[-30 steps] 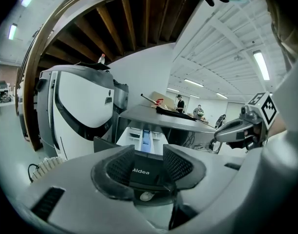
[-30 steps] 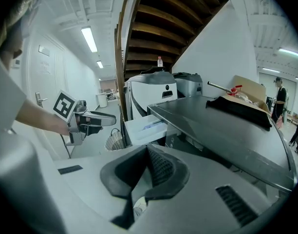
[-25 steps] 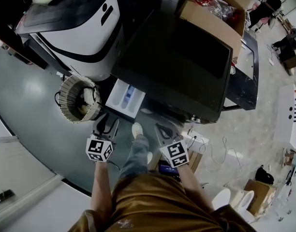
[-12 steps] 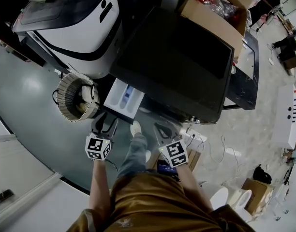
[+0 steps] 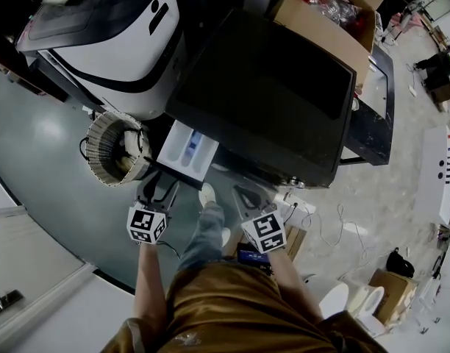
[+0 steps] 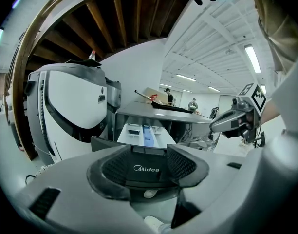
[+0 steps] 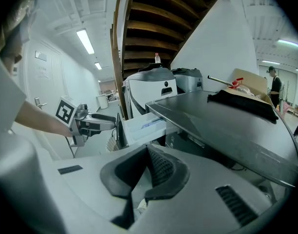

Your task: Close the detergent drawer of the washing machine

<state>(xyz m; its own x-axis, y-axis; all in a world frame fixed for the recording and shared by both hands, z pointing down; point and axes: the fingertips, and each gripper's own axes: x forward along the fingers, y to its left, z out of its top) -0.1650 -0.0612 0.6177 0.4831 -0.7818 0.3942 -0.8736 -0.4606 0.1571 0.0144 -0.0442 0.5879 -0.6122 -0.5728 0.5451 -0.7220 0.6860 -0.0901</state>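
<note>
The washing machine (image 5: 269, 87) has a dark top, and its white detergent drawer (image 5: 188, 148) is pulled out toward me. My left gripper (image 5: 157, 185) is at the drawer's dark front panel (image 6: 146, 168). That panel sits between its widely spread, opening jaws (image 6: 148, 151), and the pads do not clamp it. The drawer's white tray (image 6: 141, 133) shows beyond. My right gripper (image 5: 247, 195) hangs in front of the machine, right of the drawer and clear of it. Its jaws (image 7: 147, 151) are closed tip to tip on nothing. In the right gripper view the left gripper (image 7: 93, 123) reaches the drawer (image 7: 144, 126).
A white rounded machine (image 5: 115, 35) stands left of the washer, with a ribbed round basket (image 5: 113, 149) in front of it. A cardboard box (image 5: 324, 31) sits behind the washer. My shoe (image 5: 208, 195) is below the drawer. Cables (image 5: 335, 230) trail on the floor to the right.
Both grippers keep their places in front of the machine. The left gripper's fingers look slightly wider apart at the drawer's front. The drawer stays out.
</note>
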